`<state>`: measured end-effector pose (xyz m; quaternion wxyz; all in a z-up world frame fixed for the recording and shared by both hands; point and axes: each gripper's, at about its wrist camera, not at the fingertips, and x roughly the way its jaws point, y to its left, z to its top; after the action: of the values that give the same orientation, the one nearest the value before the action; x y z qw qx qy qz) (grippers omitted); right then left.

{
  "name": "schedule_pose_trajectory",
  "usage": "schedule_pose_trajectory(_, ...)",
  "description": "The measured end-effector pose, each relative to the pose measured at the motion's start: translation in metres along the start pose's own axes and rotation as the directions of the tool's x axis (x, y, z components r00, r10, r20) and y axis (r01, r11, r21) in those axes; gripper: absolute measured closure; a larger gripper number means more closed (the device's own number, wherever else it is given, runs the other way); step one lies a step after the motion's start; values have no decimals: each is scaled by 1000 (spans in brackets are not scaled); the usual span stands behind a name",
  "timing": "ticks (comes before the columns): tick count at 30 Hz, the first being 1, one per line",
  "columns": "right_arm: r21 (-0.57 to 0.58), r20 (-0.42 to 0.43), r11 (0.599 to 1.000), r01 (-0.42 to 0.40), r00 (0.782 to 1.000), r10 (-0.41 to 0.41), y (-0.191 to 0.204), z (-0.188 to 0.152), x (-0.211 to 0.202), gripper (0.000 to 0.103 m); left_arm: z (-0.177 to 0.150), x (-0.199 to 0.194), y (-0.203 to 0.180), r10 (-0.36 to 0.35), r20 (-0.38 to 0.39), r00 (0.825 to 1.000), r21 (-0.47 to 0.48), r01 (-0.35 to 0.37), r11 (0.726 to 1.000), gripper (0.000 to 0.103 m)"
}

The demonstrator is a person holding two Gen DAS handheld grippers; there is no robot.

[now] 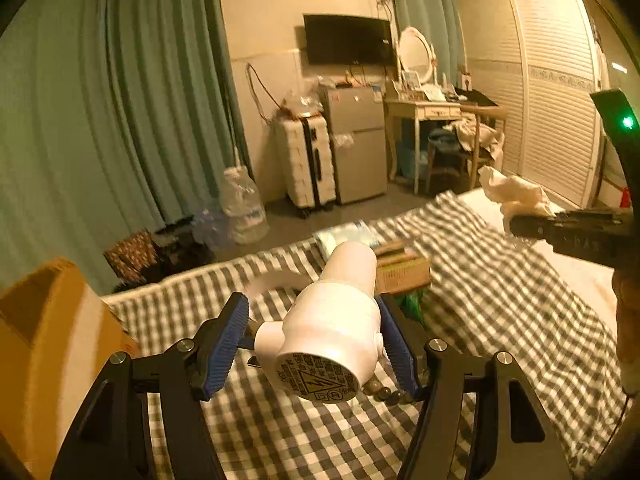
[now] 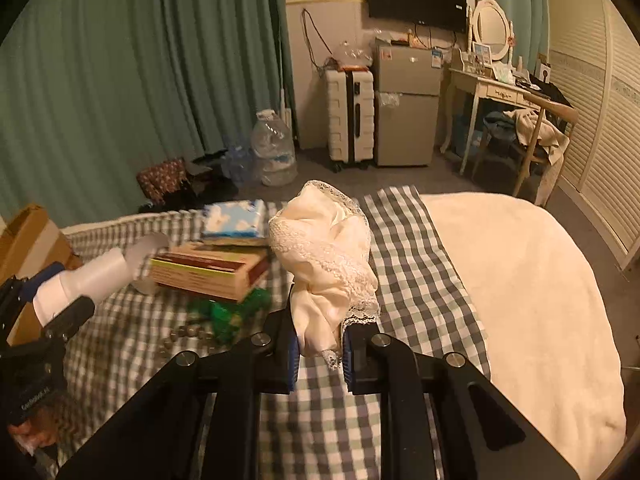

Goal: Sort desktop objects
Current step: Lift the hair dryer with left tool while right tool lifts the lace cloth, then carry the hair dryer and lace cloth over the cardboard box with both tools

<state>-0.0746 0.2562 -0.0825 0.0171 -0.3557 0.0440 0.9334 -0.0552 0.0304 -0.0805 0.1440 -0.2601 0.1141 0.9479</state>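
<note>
We are working over the bed (image 2: 400, 240), its checked cover spread across the near part and a plain cream blanket (image 2: 520, 280) along the right-hand side. At the bed's left edge stands a cardboard box (image 1: 44, 320), open at the top; it looks the likeliest place for things to go, though that is our guess.

Near the foot edge lie a stack of books (image 2: 208, 270) with a blue tissue pack (image 2: 234, 220) on top, a green toy (image 2: 228, 312) just in front of them, and a string of beads (image 2: 188, 334) on the cover.

Our left gripper (image 1: 316, 344) is clamped on a white hair dryer (image 1: 336, 320), held clear of the cover. Its long axis runs away from us, nozzle toward the books, labelled rear end toward the camera. The box lies just to its left, so the left hand is plainly the nearer one to it.

Our right gripper (image 2: 320, 350) is pinched tight on a cream lace-trimmed cloth (image 2: 324, 256), which bunches up above the pads, over the middle of the bed. It sits well right of the box, with the left gripper between.
</note>
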Motion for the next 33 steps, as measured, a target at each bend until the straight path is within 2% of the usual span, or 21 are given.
schedule_pose_trajectory(5,-3,37,1000,-24,999,24,11,5,-29,87,13,-26,7,48,32,998,-38,-47,998,36)
schedule_pose_trajectory(9,-9,47,999,-42,998,43,17,11,-45,87,21,-46,14,86,31,996,-107,-82,991,36)
schedule_pose_trajectory(13,-2,58,998,-67,996,67,21,14,-56,87,28,-69,19,144,57,988,-107,-138,985,36)
schedule_pose_trajectory(16,6,74,996,-90,993,89,26,15,-67,87,36,-85,27,172,60,983,-141,-162,977,36)
schedule_pose_trajectory(22,-8,98,993,-121,988,121,43,21,-88,87,47,-117,42,200,107,974,-174,-180,968,36)
schedule_pose_trajectory(27,-65,134,989,-129,981,137,65,28,-109,87,47,-136,61,225,97,970,-211,-201,957,36)
schedule_pose_trajectory(33,-91,179,980,-176,965,190,95,33,-131,87,51,-160,85,292,108,950,-255,-257,932,36)
